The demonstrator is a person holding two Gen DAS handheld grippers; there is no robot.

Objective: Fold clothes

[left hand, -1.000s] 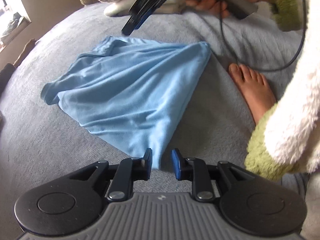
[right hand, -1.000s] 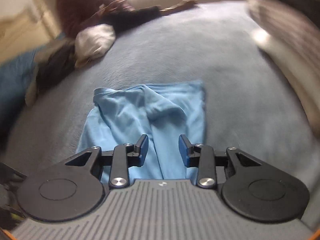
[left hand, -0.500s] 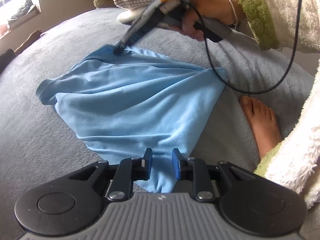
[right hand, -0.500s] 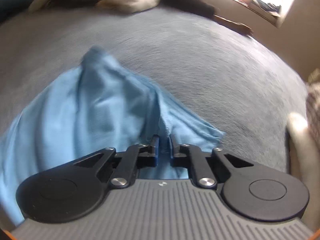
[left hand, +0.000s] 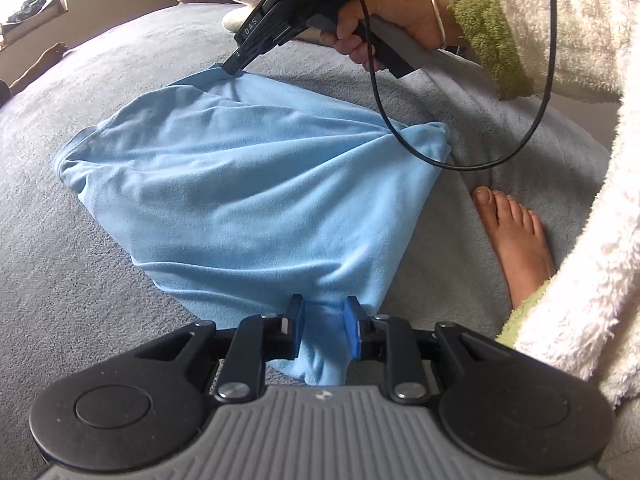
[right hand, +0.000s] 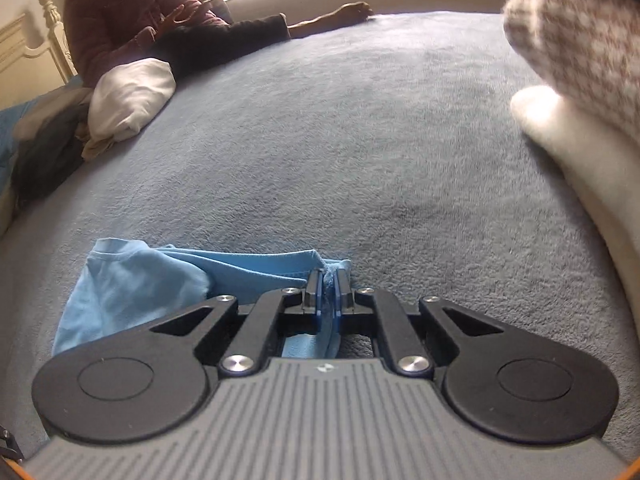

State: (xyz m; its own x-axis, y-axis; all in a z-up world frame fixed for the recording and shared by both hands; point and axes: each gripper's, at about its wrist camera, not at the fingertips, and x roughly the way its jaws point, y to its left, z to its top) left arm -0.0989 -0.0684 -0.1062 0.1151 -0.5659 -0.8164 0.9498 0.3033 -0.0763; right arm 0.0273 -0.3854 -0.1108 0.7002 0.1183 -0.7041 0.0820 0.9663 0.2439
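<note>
1. My right gripper (right hand: 328, 280) is pinched tight on a bunched corner of the light blue garment (left hand: 248, 200), the corner farthest from my bare foot (left hand: 516, 248). In the right wrist view the cloth (right hand: 132, 292) is squeezed between the two pads.
2. My left gripper (left hand: 322, 320) is narrowly spread, with the garment's near corner, the one closest to my foot, gathered between its pads. The cloth looks clamped there, though I judge the grip looser than the right one.
3. The garment lies on the grey blanket (left hand: 80, 280) just beside my foot, partly doubled over and creased, with ridges running from one held corner toward the other.
4. Risk: the right pinch takes only a small tuft of hem. If I lift or pull fast, I expect it may slip out and the fold collapses.
5. Risk: the left pads may hold just the top layer. Lifting then would separate the layers and leave the lower one dragging on the blanket.
6. Risk: the plush blanket likely grips the fabric, so a sliding pull could carry wrinkles into the fold or skew the edges.
7. Risk: the black cable (left hand: 460, 164) from the right tool hangs over the garment's corner nearest my foot; it could snag or sweep the cloth as I move.
8. Risk: my foot sits close to the garment's edge, so a fold swung toward it could land on it.
9. Containers: I see no basket, box or drawer clearly in either view, so nothing is held in one.
</note>
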